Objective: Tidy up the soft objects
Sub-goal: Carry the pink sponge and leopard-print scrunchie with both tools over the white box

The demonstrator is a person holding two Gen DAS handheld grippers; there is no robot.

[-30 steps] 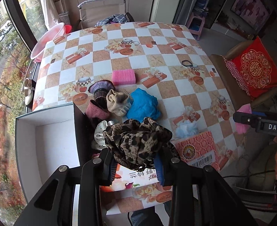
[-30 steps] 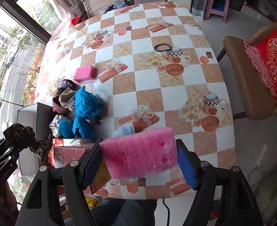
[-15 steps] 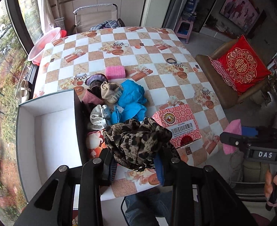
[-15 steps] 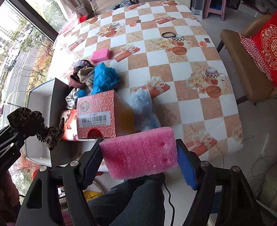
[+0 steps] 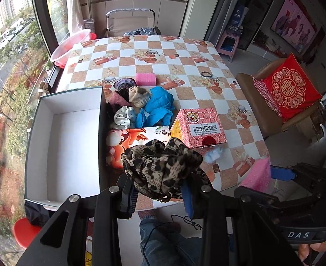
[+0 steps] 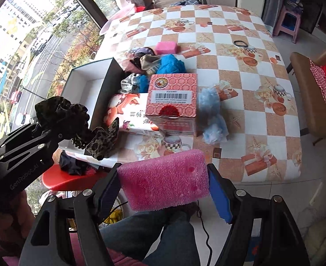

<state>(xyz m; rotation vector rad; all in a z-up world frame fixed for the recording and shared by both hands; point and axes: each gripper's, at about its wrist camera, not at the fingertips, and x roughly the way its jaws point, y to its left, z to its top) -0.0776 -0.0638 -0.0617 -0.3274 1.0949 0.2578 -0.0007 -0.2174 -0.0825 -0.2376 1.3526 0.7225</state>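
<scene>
At nine o'clock on the table [image 5: 209, 93] sits the open white box [image 5: 63, 141], its inside bare. Just beside its right wall lies a heap of soft things: a spotted scrunchie [image 5: 124, 117], blue cloth [image 5: 158, 108] and a small pink sponge [image 5: 145, 79] toward twelve. The left gripper [image 5: 160, 191] is clamped on a leopard scrunchie [image 5: 163, 166], held above the table's near edge at six. At four o'clock, the right gripper [image 6: 164, 188] pinches a pink sponge [image 6: 165, 180] between its pads.
</scene>
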